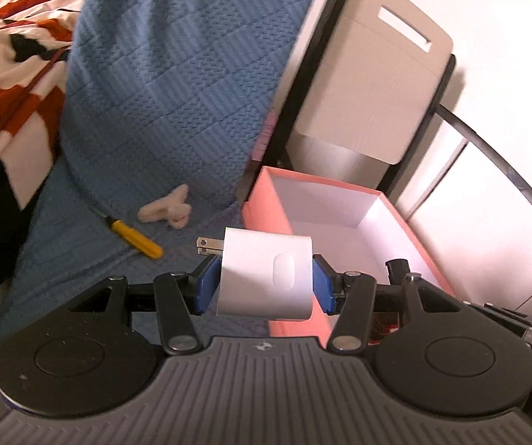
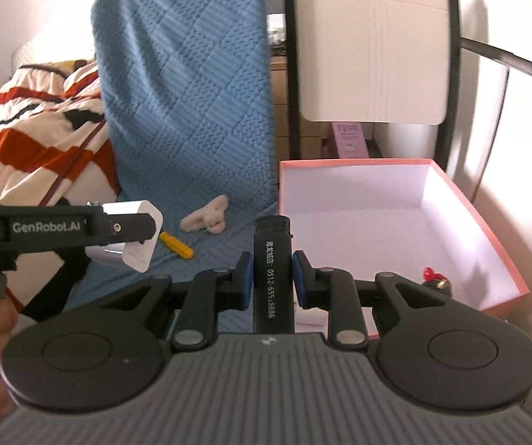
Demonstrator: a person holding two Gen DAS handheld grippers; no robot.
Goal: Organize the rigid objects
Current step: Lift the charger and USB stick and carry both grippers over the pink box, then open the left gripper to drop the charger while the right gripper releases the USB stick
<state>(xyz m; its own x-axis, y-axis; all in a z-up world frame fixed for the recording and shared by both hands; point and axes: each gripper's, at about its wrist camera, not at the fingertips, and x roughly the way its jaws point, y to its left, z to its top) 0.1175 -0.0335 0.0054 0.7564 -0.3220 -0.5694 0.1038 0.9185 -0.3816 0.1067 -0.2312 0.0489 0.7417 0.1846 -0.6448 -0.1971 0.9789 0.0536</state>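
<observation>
My left gripper (image 1: 265,284) is shut on a white plug adapter (image 1: 266,278), prongs pointing left, held above the blue cover near the left wall of the pink box (image 1: 262,204). The adapter also shows in the right wrist view (image 2: 138,233). My right gripper (image 2: 272,278) is shut on a black lighter (image 2: 272,274) with white print, held upright just left of the pink box (image 2: 481,215). The box is white inside and holds a small red and black item (image 2: 434,278). A yellow-handled screwdriver (image 1: 134,239) lies on the cover.
A blue quilted cover (image 2: 188,92) drapes over a seat. A pale fluffy lump (image 2: 208,217) lies on it beside the screwdriver (image 2: 177,244). A striped red, white and black blanket (image 2: 32,141) lies left. A white board (image 2: 370,48) leans behind the box.
</observation>
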